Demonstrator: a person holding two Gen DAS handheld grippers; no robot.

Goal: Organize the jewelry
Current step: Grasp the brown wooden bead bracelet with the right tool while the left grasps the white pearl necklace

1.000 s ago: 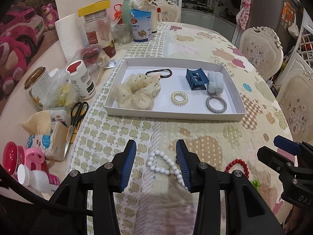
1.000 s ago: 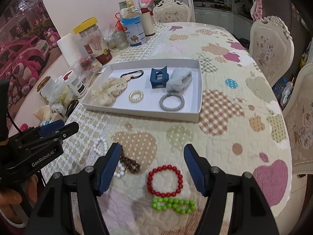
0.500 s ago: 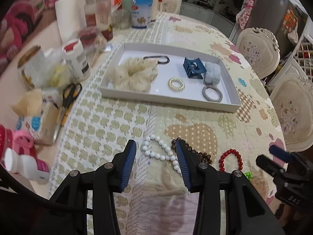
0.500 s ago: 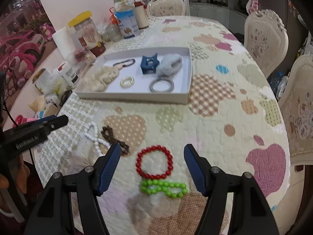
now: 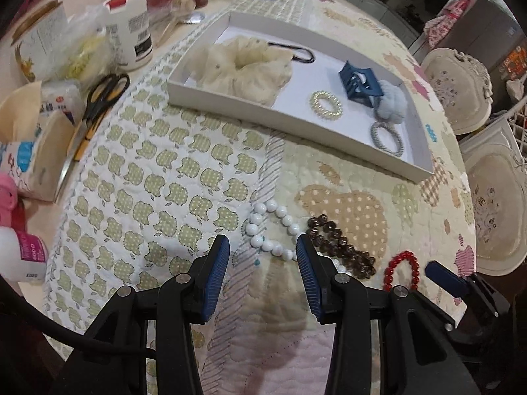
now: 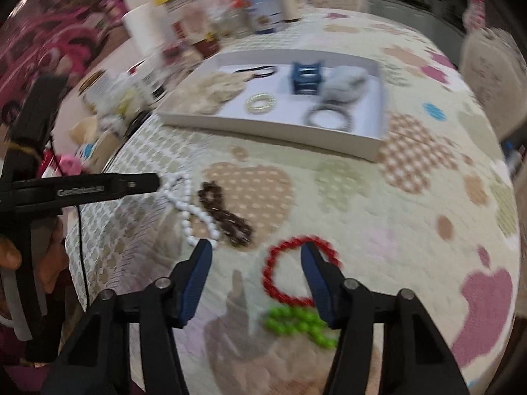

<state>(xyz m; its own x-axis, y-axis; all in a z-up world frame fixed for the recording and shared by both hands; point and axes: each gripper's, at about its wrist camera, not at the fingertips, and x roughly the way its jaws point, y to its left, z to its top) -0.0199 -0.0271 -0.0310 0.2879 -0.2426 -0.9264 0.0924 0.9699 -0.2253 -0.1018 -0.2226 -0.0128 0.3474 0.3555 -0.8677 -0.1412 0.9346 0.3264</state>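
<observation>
My left gripper [image 5: 263, 247], spread, has dropped closer around the white bead bracelet [image 5: 268, 228] at twelve o'clock; my right gripper [image 6: 257, 252], spread too, nears the red bead bracelet [image 6: 298, 271], so pickups look imminent.

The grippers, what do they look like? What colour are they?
Both are black plastic with two fingers. The left gripper and the right gripper wear ridged blue pads inside, with silver screws at the joints. A black cable runs from the left one, and white "GenRobot.AI" lettering marks its side in the right wrist view.
</observation>
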